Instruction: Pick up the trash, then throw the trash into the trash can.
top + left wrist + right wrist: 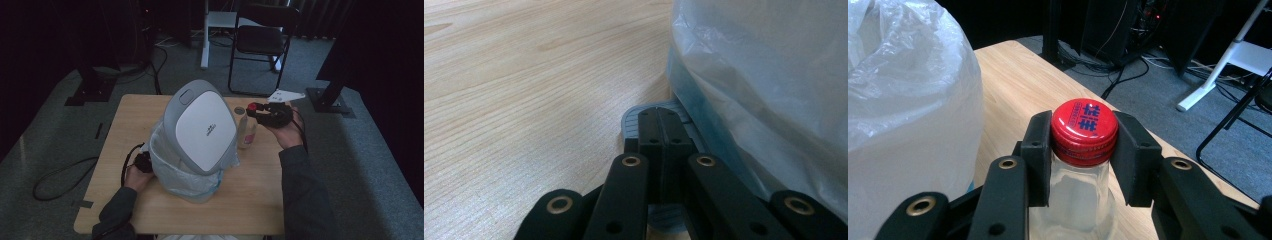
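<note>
Table (524,75) is pale wood with a matt, visible grain. The bin's lid (205,127) looks like smooth grey and white plastic, its liner bag (903,95) thin crinkly translucent film. Bottle (1078,200) is clear and glossy, red cap (1084,125) shiny. Gripper jaws are matt black.

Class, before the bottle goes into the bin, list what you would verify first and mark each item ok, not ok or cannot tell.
1. Right gripper jaws close on the bottle at its red cap: ok.
2. Bin lid raised: ok.
3. Left gripper, jaws shut, pressing the grey pedal at the bin's foot: ok.
4. Plastic liner spread open at the mouth: cannot tell.
5. Bottle upright in the grip: ok.
6. Second small bottle on the table out of the path: cannot tell.
</note>
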`<state>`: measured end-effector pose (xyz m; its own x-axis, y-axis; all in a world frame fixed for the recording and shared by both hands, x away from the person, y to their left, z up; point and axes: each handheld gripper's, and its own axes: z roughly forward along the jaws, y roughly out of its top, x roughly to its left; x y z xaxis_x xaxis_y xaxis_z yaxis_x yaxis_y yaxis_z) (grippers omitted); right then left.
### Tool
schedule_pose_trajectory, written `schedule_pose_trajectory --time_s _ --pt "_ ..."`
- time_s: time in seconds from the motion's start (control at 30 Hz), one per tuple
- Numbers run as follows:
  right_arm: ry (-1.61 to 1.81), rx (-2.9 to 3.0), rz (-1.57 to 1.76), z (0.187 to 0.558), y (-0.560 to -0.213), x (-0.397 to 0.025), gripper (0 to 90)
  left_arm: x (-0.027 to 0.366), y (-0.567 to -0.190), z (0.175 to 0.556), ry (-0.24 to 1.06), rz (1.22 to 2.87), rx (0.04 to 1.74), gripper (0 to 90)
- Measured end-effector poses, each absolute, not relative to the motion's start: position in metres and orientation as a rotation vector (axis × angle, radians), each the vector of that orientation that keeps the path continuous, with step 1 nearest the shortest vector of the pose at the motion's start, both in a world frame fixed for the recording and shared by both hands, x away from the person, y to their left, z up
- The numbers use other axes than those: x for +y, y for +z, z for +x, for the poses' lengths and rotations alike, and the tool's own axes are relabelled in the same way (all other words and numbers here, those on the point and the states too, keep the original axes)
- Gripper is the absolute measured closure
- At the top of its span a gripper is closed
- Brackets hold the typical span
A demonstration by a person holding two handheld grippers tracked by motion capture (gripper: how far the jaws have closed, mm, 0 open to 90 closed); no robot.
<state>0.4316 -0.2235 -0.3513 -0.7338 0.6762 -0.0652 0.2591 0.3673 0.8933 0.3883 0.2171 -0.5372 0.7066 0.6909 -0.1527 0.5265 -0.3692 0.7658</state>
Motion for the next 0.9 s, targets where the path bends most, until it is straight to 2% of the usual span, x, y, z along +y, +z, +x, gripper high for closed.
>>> schedule_pose_trajectory --time_s 0.23,0.9 --pt "1.347 2.200 0.818 0.433 -0.347 -0.225 62.5 0.217 -0.537 0.388 0.243 2.056 0.928 90.0" --pt "1.354 2.193 0.765 0.449 -0.302 -0.212 62.5 0.218 -0.539 0.389 0.234 2.040 0.927 90.0"
